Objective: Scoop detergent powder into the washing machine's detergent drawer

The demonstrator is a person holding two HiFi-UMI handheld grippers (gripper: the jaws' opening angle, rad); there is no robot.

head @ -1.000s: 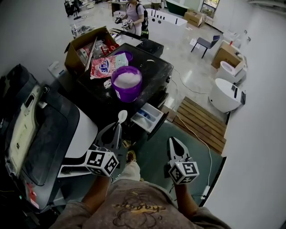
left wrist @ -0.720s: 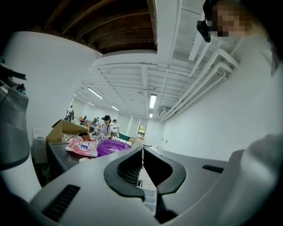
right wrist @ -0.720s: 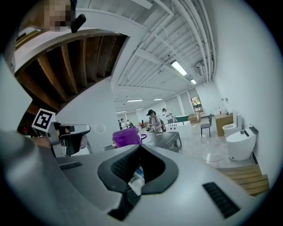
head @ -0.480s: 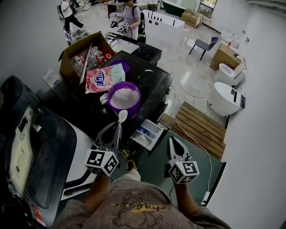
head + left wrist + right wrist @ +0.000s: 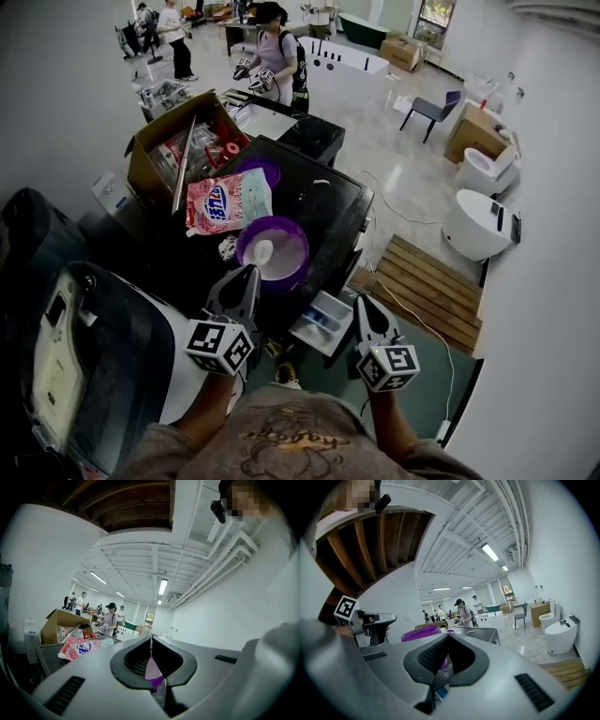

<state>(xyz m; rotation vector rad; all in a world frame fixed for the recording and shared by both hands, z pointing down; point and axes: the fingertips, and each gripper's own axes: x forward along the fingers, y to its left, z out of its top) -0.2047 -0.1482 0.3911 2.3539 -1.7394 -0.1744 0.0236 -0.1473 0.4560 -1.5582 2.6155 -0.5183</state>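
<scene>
While in fingers (image 5: 240,287), scoop (image 5: 262,251) inside tub (image 5: 305,255)

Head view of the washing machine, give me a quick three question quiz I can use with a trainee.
1. True or false: the detergent drawer is pulled open.
2. Where is the white end of the spoon? A: in the purple tub. B: in the drawer. C: on the floor.
3. Fill in: the fingers of the right gripper are ____, with nothing between them.

Key: 1 true; 2 A; 3 shut.
</scene>
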